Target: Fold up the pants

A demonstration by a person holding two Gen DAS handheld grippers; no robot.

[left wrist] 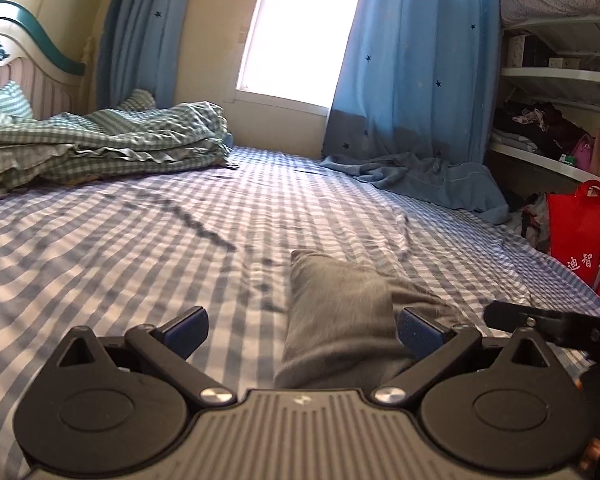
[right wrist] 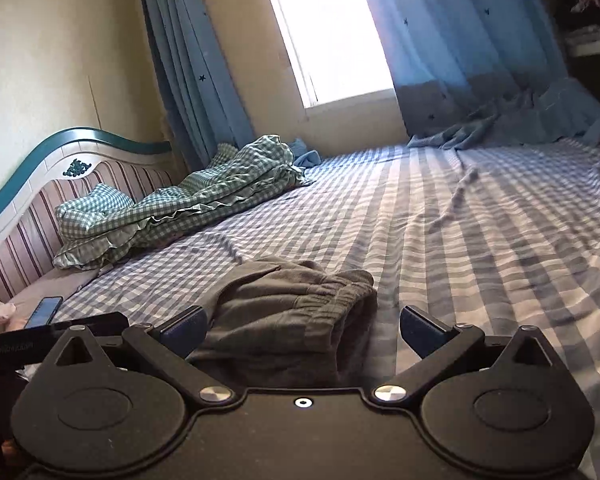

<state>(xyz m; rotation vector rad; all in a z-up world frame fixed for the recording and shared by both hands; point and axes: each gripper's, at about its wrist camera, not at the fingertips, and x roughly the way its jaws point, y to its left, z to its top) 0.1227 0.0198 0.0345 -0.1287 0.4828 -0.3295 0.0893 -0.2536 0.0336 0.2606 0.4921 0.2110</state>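
Observation:
Grey pants lie on the blue checked bed sheet. In the left wrist view a pant leg end [left wrist: 336,312] stretches away between the fingers of my left gripper [left wrist: 300,330], which stands open just above it. The right fingertip [left wrist: 416,330] overlaps the cloth's edge. In the right wrist view the elastic waistband end [right wrist: 296,312] lies bunched between the fingers of my right gripper [right wrist: 300,330], also open. Neither gripper pinches the cloth. The other gripper's black body [left wrist: 556,326] shows at the right edge of the left wrist view.
A green checked quilt [left wrist: 100,140] is piled by the headboard [right wrist: 40,184]. A blue cloth [left wrist: 428,176] lies crumpled at the far edge under the curtains. A red bag [left wrist: 580,228] and shelves [left wrist: 556,80] stand off the bed's right. A phone [right wrist: 44,312] lies near the headboard.

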